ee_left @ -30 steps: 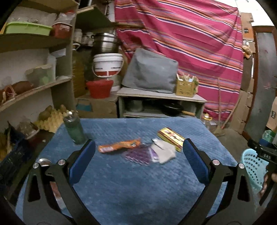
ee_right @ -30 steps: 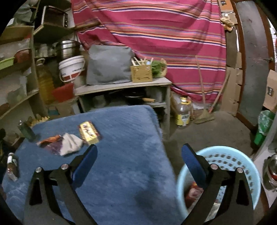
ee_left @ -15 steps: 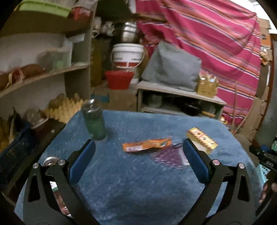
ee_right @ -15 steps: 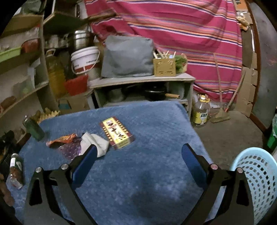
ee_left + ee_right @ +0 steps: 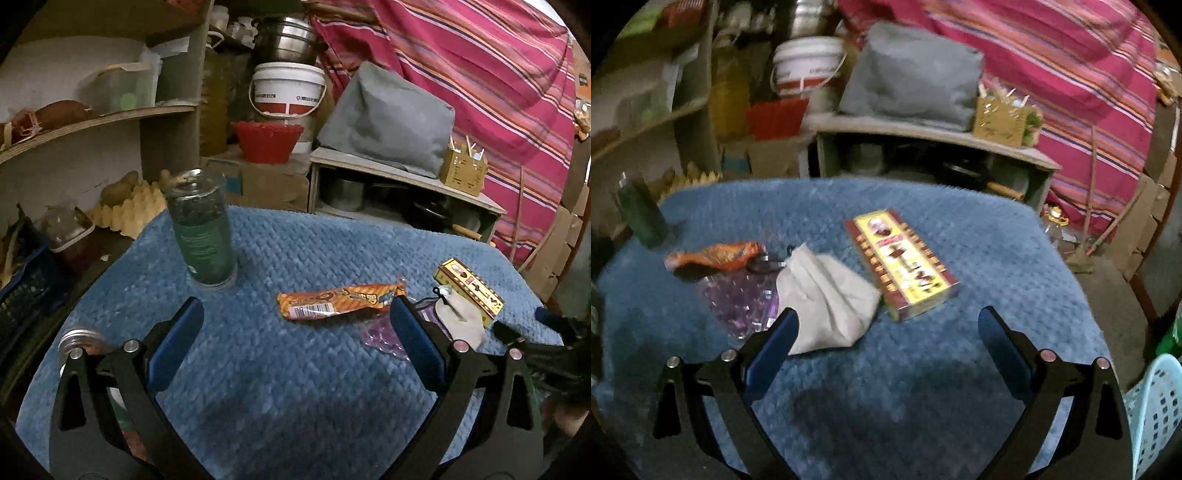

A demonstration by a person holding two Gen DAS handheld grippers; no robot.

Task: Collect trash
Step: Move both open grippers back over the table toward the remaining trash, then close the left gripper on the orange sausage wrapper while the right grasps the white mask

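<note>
Both grippers hover low over a table covered with a blue knitted-looking cloth (image 5: 303, 369), pointing forward across it and tilted down a bit. The left gripper (image 5: 295, 325) has its blue-padded jaws spread wide with nothing between them; it's aimed at the gap between a dark green glass jar with a clear lid (image 5: 201, 232), standing upright, and a crinkly orange snack wrapper (image 5: 340, 301) lying flat. The wrapper's right end sits just by the right finger's tip.

The right gripper (image 5: 888, 326) is just as wide open and empty. Its left fingertip overlaps the near edge of a crumpled white paper napkin (image 5: 827, 299), though I can't tell if it's actually touching. The napkin lies partly on a clear purple plastic wrapper (image 5: 737, 301) and right up against a yellow and red rectangular carton (image 5: 901, 264). That view is blurry.

A pale blue perforated plastic basket (image 5: 1152, 413) sits off the table's right edge, low down. In the left view the right gripper's dark body shows at the far right.
</note>
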